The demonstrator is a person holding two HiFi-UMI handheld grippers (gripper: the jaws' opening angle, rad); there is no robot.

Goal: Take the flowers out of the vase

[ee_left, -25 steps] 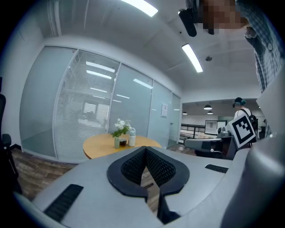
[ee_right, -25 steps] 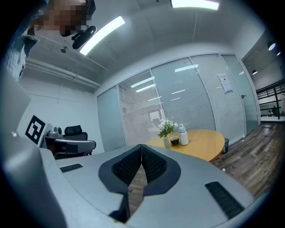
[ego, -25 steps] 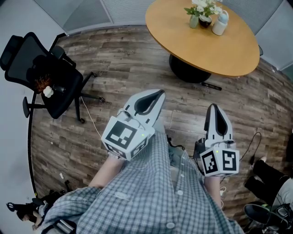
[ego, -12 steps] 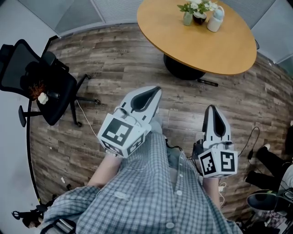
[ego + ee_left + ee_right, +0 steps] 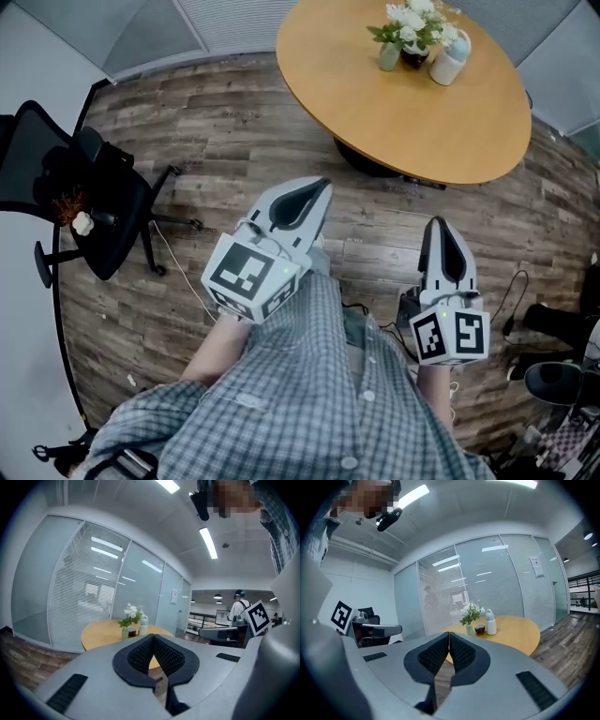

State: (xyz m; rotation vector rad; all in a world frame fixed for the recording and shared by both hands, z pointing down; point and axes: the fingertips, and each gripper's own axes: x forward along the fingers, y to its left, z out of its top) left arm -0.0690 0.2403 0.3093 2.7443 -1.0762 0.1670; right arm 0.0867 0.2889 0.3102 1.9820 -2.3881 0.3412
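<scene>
We are holding the left tongs [image 5: 322, 184] and right tongs [image 5: 439, 223] pressed together, empty. The flowers [image 5: 413, 17] are standing in the small vase [image 5: 390, 57] near the worktop's [image 5: 394, 108] far edge. We are judging them light and crushable, best pinched gently at the stems.

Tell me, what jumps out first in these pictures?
The left hand-held gripper and right hand-held gripper, both shut and empty, fill the foreground over a wooden floor. Ahead stands a round wooden table with white flowers in a small vase near its far edge. A black office chair sits at the left.
</scene>
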